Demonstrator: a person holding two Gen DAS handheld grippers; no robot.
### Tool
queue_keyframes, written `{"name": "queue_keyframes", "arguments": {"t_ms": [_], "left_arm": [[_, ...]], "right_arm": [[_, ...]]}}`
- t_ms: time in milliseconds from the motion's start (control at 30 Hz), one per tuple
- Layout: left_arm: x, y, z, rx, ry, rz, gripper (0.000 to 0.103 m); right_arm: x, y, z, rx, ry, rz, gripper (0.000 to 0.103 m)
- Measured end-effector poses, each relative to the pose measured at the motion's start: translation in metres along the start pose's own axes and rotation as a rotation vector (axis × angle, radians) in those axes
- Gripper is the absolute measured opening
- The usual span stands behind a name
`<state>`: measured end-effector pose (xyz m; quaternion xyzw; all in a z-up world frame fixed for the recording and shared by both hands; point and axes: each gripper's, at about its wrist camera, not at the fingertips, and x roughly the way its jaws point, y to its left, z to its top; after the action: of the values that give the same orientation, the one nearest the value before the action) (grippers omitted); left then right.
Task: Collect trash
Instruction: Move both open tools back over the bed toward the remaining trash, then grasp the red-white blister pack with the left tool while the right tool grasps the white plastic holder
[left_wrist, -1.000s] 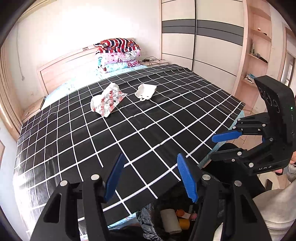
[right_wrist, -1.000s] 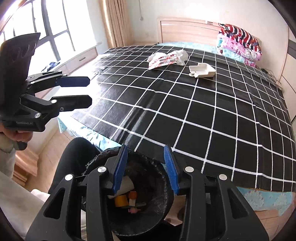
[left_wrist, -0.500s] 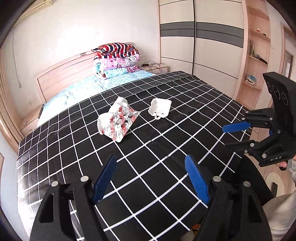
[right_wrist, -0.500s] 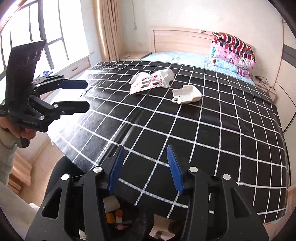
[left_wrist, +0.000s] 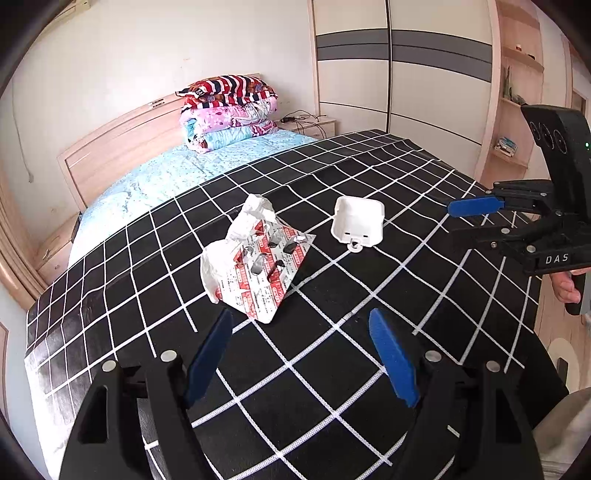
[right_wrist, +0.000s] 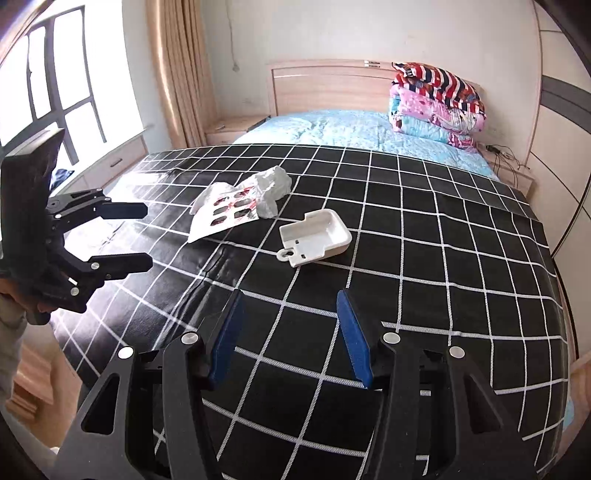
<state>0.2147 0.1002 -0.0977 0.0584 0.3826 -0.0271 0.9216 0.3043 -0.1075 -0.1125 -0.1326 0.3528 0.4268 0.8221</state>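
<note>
A red and white blister-pack wrapper (left_wrist: 264, 269) (right_wrist: 225, 212) lies on the black checked bed cover (left_wrist: 424, 184), with a crumpled white tissue (left_wrist: 255, 210) (right_wrist: 273, 184) against it. To the wrapper's right sits a white plastic tray (left_wrist: 357, 221) (right_wrist: 316, 236), apart from it. My left gripper (left_wrist: 299, 321) (right_wrist: 147, 235) hovers open just short of the wrapper, nothing between its blue pads. My right gripper (right_wrist: 290, 299) (left_wrist: 452, 220) is open and empty too, a little short of the tray.
Folded quilts (left_wrist: 229, 110) are stacked by the wooden headboard (right_wrist: 325, 85) on a light blue sheet. A wardrobe (left_wrist: 406, 74) and shelves stand to the right of the bed. A window (right_wrist: 55, 92), curtain and low cabinet are on its left.
Both grippers have moved forward over the bed towards the wrapper and tray. The black-lined bin under them has dropped out of view. Both pairs of jaws stand wider.
</note>
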Motion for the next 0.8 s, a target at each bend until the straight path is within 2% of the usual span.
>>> {"name": "queue_keyframes", "arguments": {"t_ms": [267,500,800], "left_arm": [[0.03,0.018,0.015,0.006,0.006,-0.021,0.074],[0.053,0.029,0.02,0.016,0.021,-0.043,0.074],[0.07,0.036,0.022,0.028,0.034,-0.083,0.074]], "right_arm": [[0.031,-0.018,0.026,0.005,0.022,-0.022,0.051],[0.053,-0.034,0.044,0.043,0.022,0.003,0.051],[0.079,-0.044,0.052,0.068,0.079,0.049,0.051]]}}
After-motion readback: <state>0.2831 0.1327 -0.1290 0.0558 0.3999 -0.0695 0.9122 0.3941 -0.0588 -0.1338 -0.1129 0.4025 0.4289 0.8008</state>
